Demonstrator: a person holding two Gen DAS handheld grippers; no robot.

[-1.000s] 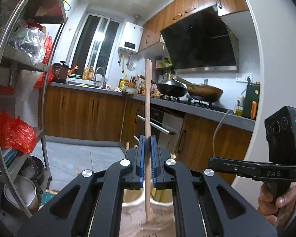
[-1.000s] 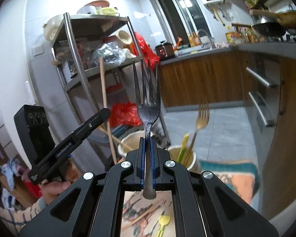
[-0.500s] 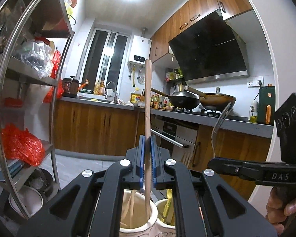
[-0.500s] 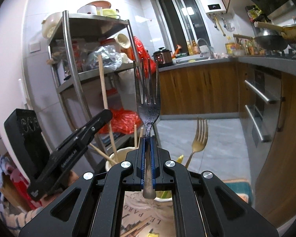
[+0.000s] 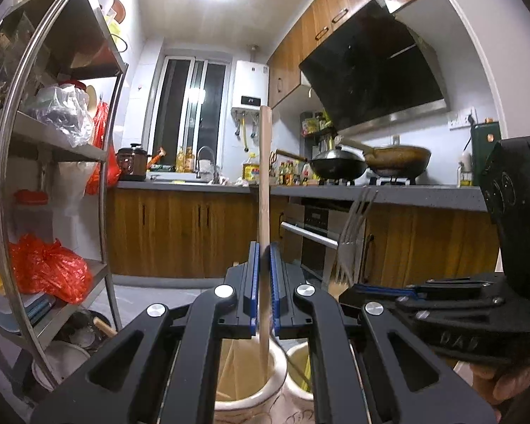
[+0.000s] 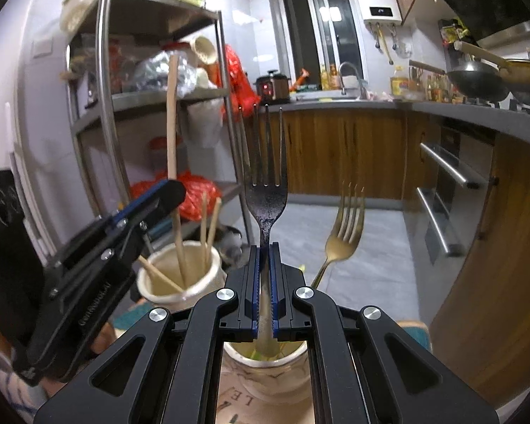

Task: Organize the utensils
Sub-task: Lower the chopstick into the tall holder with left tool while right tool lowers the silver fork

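Rack [image 5: 106, 162]: curved steel tubes, left of frame.
Jars: glazed cream cylinders; left jar [image 6: 180, 282], right jar [image 6: 265, 364] (printed lettering), bottom centre.
Left gripper [image 5: 264, 293]: pinching round wooden stick [image 5: 265, 190], upright, tip inside left jar.
Right gripper [image 6: 265, 293]: pinching dark speckled fork [image 6: 265, 194], tines up, over right jar.
Gold fork [image 6: 342, 233]: leans in right jar.

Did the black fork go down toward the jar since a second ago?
Yes. The black fork, shut in the right gripper, sank: the jar now sits right beneath its handle.
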